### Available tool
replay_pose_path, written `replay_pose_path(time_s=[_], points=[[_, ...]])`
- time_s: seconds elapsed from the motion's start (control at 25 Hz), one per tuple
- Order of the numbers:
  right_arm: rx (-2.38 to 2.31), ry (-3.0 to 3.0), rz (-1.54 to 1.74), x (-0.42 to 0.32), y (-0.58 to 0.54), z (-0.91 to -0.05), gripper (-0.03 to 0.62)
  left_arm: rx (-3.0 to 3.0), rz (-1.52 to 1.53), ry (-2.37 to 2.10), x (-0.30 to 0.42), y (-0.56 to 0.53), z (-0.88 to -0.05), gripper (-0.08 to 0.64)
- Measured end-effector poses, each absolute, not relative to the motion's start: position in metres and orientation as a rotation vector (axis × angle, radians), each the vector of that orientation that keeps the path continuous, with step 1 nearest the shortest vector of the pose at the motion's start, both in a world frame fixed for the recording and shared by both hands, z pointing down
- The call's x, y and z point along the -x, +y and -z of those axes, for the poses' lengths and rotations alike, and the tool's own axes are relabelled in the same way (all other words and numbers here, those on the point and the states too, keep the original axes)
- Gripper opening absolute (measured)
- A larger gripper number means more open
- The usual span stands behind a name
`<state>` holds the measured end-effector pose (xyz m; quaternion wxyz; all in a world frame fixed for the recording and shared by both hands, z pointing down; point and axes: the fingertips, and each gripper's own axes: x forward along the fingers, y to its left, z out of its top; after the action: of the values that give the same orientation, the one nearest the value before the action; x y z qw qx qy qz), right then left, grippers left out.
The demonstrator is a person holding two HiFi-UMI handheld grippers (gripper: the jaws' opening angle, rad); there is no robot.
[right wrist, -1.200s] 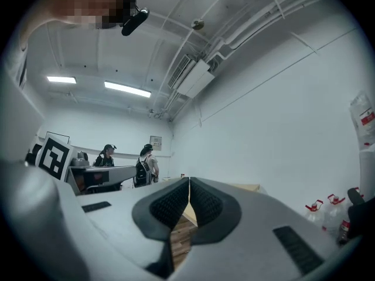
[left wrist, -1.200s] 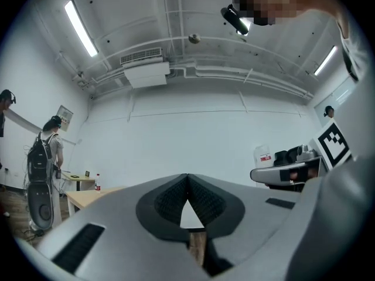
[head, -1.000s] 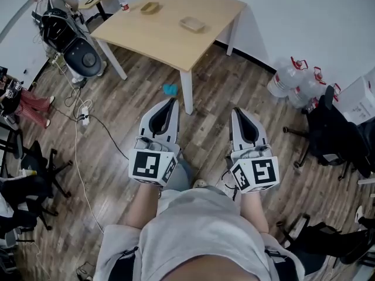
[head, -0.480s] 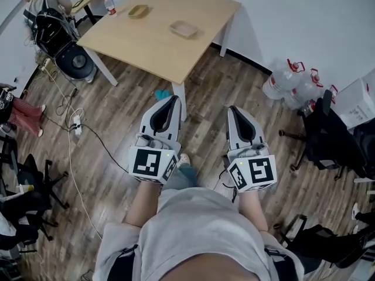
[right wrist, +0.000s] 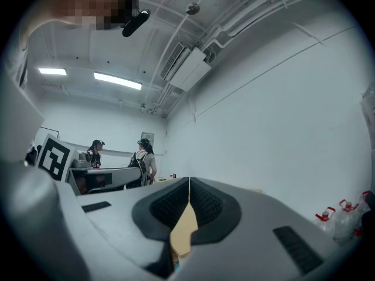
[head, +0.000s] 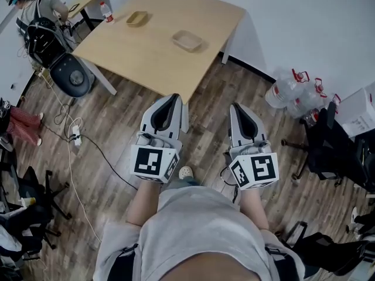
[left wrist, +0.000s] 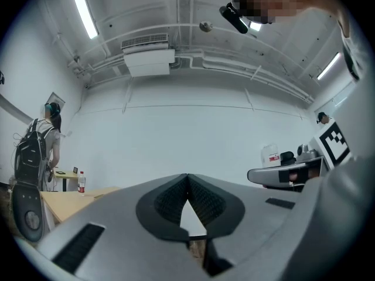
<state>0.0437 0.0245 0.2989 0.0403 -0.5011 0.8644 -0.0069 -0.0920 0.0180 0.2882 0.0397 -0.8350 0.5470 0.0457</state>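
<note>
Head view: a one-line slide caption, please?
Both shut and empty, left gripper and right gripper held over wood floor before a table bearing two trays.

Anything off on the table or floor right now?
Nothing spilled or askew: the near tray and the far tray lie flat on the table. Only a loose cable trails across the floor from a power strip toward the person's shoe.
</note>
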Motion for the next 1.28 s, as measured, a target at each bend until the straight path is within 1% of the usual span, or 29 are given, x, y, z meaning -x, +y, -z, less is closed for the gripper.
replay_pose_path(time_s=[0.28, 0.48, 0.92, 1.28], points=[[1.537, 2.637, 0.019, -0.022, -0.021, -0.297, 0.014, 2.568, -0.133, 1.662, 0.116, -0.026, -0.293, 0.015], [1.567, 2.628, 0.026, -0.018, -0.042, -0.298, 0.014, 2.596, -0.136, 1.649, 0.12, -0.05, -0.297, 0.015], [1.494, 2.668, 0.045, -0.03, -0.11, -0.301, 0.014, 2.566, -0.129, 1.711, 0.104, -0.11, -0.301, 0.015], [1.339, 2.735, 0.038, -0.067, -0.198, -0.288, 0.014, 2.431, -0.166, 1.868, 0.072, -0.18, -0.287, 0.015]])
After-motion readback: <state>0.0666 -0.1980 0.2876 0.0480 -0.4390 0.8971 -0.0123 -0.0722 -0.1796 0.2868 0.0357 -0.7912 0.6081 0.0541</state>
